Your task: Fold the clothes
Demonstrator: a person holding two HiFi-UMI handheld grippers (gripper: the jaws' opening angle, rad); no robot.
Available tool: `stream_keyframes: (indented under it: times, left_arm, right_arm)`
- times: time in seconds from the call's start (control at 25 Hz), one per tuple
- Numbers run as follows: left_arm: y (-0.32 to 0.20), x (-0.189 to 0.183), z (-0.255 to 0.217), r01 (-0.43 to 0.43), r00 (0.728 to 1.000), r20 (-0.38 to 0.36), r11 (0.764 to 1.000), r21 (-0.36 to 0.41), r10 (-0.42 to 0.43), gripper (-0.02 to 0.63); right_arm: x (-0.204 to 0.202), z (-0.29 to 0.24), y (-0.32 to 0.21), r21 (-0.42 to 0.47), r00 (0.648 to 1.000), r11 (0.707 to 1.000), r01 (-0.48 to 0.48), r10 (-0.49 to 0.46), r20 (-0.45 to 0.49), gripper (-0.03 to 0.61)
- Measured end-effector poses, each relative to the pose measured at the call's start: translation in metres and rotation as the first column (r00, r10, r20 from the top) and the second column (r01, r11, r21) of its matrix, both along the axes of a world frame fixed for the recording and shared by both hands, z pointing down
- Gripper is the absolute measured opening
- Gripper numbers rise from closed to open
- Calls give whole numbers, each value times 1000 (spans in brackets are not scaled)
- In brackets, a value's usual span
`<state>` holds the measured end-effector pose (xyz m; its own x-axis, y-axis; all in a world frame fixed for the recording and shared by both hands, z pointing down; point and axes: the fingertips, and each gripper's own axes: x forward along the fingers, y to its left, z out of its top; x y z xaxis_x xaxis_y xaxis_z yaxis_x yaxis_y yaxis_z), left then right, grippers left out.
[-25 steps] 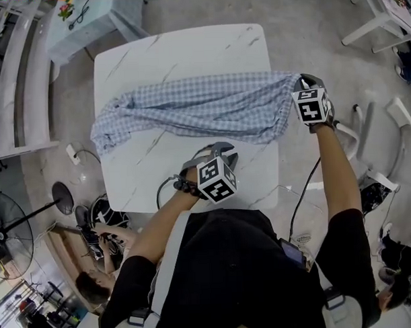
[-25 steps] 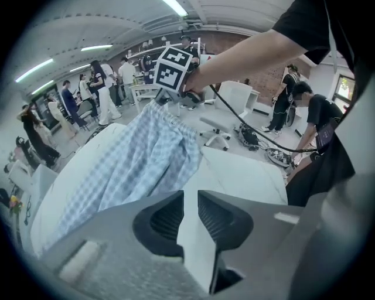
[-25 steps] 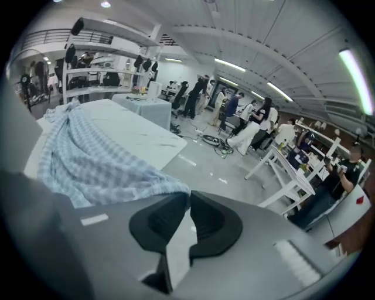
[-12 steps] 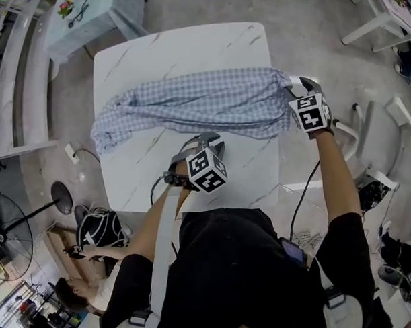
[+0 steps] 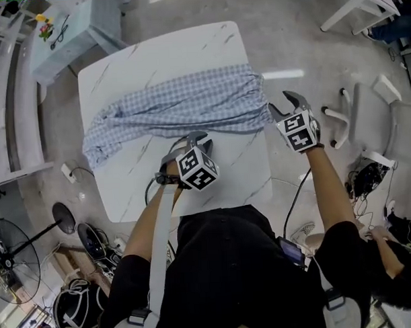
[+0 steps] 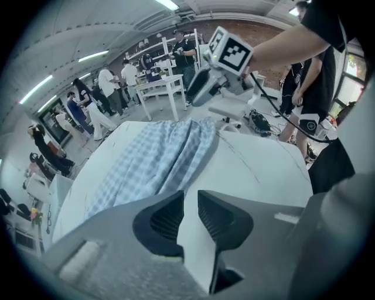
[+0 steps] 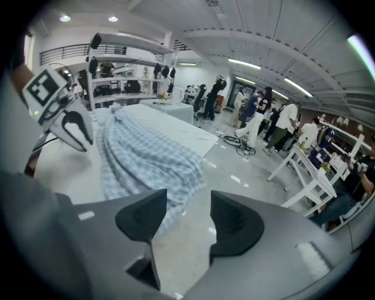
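A blue checked garment [image 5: 183, 103] lies bunched in a long strip across the white marble table [image 5: 226, 173], and it also shows in the left gripper view [image 6: 158, 158] and the right gripper view [image 7: 140, 158]. My left gripper [image 5: 198, 137] hovers at the strip's near edge around its middle. Its jaws [image 6: 190, 194] stand only a little apart, with bare tabletop showing between them. My right gripper [image 5: 282, 102] is just off the table's right edge, beside the garment's right end. Its jaws [image 7: 188, 196] have just been opening and nothing is between them.
White chair frames [image 5: 392, 99] stand on the floor to the right. A pale blue table [image 5: 59, 30] is at the far left, and a floor fan [image 5: 13, 254] with cables is at the near left. Several people stand in the room behind.
My right gripper has let go of the garment's right end and drawn back off the table's edge. The end now rests on the table. My left gripper has edged closer to the strip.
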<state>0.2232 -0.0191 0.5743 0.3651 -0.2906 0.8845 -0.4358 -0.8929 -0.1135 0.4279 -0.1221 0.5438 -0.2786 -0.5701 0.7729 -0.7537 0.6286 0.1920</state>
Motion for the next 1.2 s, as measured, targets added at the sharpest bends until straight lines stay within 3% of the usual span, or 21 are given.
stream_keyframes:
  times: [0.2,0.36,0.52,0.64,0.68,0.76,0.8,0.88,1.0,1.2]
  left_arm:
    - [-6,-30,10,8,997,75,999,41,-11,83]
    - [-13,-64,12,31,989,138,993,110,-46,90]
    - [-17,-92,25,4,973,229,989,148,-38,130]
    - [-18,-108,35,-36,961,277,990,137,-4,130]
    - [-19,-111,37,-48,960,281,991,128,10,130]
    - [-19,-112,39,-54,964,264,993,101,26,129]
    - [-19,-113,40,-54,966,258,995,82,32,121]
    - [-14,-115,45,-56,965,259,998,31,46,13]
    - [0,-111,39,-41,976,210,998,-55,51,9]
    - [44,-91,-2,-80,988,122,993,-92,90,11]
  right_arm:
    - [-42,13,74,-58,982,980,191,-190,10,193]
    - [-84,30,104,-93,927,924,371,-374,-24,179]
    - [-119,52,106,-123,871,871,476,-486,-70,175]
    - [-131,62,96,-132,880,881,455,-468,-87,102]
    - [-132,62,92,-139,890,889,436,-449,-81,53]
    - [-131,58,86,-148,909,904,401,-413,-59,17]
    - [-131,55,82,-147,917,911,386,-397,-48,12]
    - [-129,47,76,-141,928,921,363,-371,-33,12]
    - [-126,36,74,-134,935,929,346,-353,-31,12]
    - [-113,22,85,-115,930,930,350,-360,-77,12]
